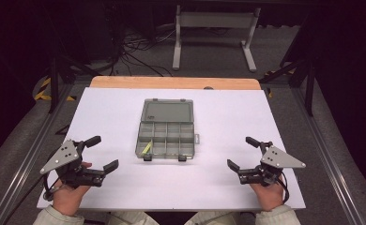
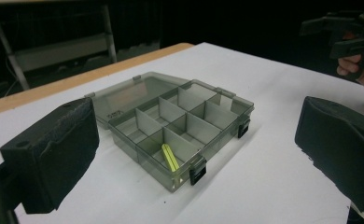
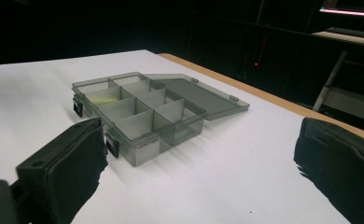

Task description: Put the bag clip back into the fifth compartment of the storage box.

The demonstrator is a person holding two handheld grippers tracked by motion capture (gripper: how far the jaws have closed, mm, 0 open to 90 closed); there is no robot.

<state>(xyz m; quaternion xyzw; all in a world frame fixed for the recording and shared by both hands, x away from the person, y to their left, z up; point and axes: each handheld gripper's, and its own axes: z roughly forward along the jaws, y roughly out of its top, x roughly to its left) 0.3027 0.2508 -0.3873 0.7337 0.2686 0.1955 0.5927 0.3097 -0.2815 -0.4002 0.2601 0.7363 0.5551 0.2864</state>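
Note:
A smoky grey plastic compartment box (image 1: 166,138) lies mid-table with its lid (image 1: 167,111) folded flat open behind it. A small yellow-green stick (image 1: 146,149) rests in its near left compartment, and it also shows as the stick (image 2: 170,157) in the left gripper view. The box (image 3: 140,114) sits ahead of the right gripper's jaws. My left gripper (image 1: 102,153) is held open at the table's near left, well clear of the box. At the near right, my right gripper (image 1: 243,152) is open too, with nothing between its jaws.
The white tabletop (image 1: 247,112) has a wooden strip (image 1: 174,83) along its far edge. Beyond it stand a metal table frame (image 1: 214,35) and cables on the floor. Metal rails run along both sides of the table.

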